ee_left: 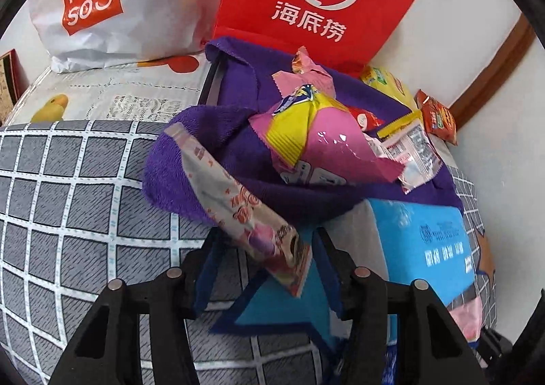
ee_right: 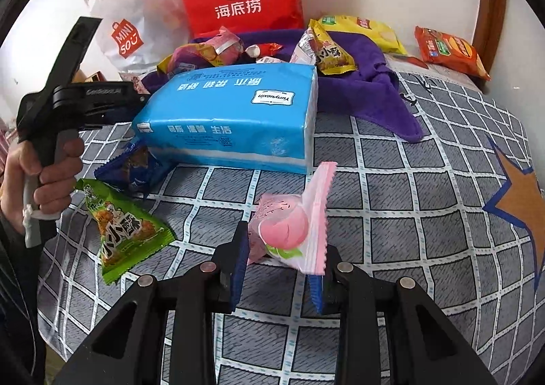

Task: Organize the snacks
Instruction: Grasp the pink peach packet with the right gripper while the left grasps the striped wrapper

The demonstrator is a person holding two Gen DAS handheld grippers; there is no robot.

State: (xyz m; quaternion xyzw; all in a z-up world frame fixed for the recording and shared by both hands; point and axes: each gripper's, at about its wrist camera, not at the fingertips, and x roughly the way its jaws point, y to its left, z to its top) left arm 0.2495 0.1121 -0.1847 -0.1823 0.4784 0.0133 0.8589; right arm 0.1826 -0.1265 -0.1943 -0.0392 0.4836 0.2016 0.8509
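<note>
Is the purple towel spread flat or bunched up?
Bunched up: the purple towel shows raised folds, with snack packets heaped on it.

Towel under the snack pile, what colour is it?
Purple towel, plain with no pattern; the right wrist view shows it best.

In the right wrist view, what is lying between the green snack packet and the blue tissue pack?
A dark blue snack packet lies between the green snack packet and the blue tissue pack, partly tucked under the pack's corner. The right wrist view shows this.

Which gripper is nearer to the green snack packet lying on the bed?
Right, as far as I can judge. The right gripper hangs just beside the green snack packet; the left gripper is beyond it, at the blue tissue pack.
</note>
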